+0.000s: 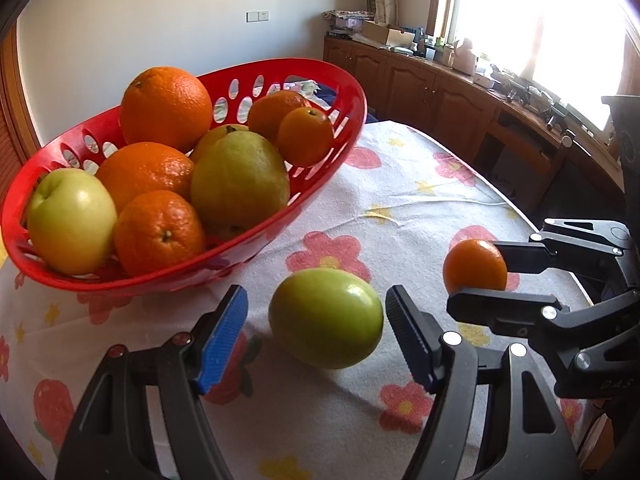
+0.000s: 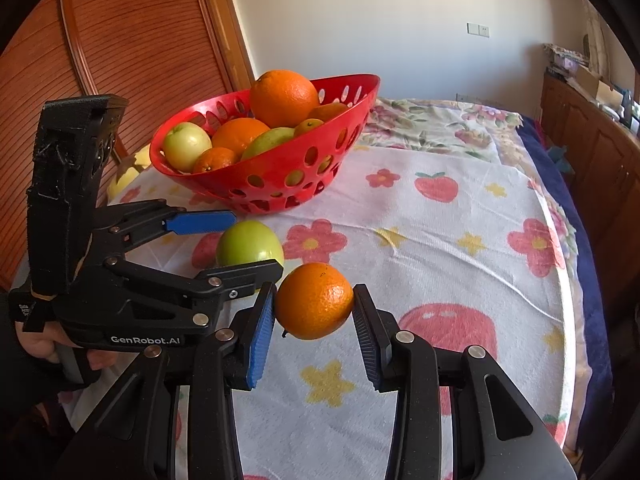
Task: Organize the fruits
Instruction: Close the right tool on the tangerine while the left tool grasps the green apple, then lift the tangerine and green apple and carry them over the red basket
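Note:
A red perforated basket [image 1: 340,144] [image 2: 352,120] holds several oranges, a green apple and a yellow-green pear. A green apple [image 1: 326,323] [image 2: 250,244] lies on the flowered cloth in front of it. My left gripper [image 1: 316,334] [image 2: 240,240] is open, with one finger on each side of this apple and a gap on both sides. My right gripper [image 2: 314,316] [image 1: 480,272] is shut on a small orange [image 2: 314,301] [image 1: 475,266] and holds it above the cloth, to the right of the apple.
A round table with a white flowered cloth [image 2: 460,240] carries everything. A yellow fruit [image 2: 124,176] lies behind the basket at the left edge. Wooden cabinets [image 1: 440,92] with clutter run under the window. A wooden door [image 2: 120,40] stands on the left.

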Action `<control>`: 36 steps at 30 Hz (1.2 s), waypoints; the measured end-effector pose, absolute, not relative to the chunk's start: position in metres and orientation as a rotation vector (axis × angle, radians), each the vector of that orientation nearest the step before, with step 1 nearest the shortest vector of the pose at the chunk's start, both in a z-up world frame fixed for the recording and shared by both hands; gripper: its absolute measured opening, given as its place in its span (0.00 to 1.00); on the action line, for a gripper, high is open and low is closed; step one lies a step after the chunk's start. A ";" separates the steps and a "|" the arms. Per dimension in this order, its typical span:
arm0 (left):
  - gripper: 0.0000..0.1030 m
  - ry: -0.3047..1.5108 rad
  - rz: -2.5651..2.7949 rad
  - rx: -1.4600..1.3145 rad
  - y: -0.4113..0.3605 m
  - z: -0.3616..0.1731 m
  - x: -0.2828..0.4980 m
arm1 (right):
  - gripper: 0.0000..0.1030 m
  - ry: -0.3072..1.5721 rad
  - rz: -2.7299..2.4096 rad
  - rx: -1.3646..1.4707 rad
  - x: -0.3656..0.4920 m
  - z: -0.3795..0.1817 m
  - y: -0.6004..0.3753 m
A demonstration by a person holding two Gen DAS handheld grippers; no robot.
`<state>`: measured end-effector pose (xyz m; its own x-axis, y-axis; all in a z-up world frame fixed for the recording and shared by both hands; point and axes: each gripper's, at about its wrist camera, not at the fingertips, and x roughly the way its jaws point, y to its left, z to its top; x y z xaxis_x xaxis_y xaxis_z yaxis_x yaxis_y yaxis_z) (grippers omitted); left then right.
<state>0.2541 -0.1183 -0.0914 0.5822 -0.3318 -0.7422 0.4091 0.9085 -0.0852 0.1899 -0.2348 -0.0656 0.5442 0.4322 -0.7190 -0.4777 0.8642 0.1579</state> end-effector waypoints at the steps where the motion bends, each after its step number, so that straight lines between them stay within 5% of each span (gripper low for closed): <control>1: 0.68 0.849 -0.444 0.099 -0.119 -0.092 0.254 | 0.37 0.837 0.539 -0.060 0.190 -0.066 -0.235; 4: 0.54 0.853 -0.448 0.118 -0.122 -0.094 0.255 | 0.37 0.842 0.537 -0.062 0.191 -0.067 -0.235; 24: 0.54 0.646 -0.477 0.090 -0.078 -0.010 0.205 | 0.37 0.725 0.539 -0.077 0.194 -0.010 -0.230; 36: 0.54 0.577 -0.384 0.113 -0.026 0.023 0.253 | 0.37 0.668 0.607 -0.141 0.252 0.013 -0.176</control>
<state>0.2533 -0.0257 0.0226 0.7697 -0.3218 -0.5514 0.3841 0.9233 -0.0027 0.2521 -0.1757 0.0130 0.6202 0.4818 -0.6191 -0.5696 0.8192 0.0669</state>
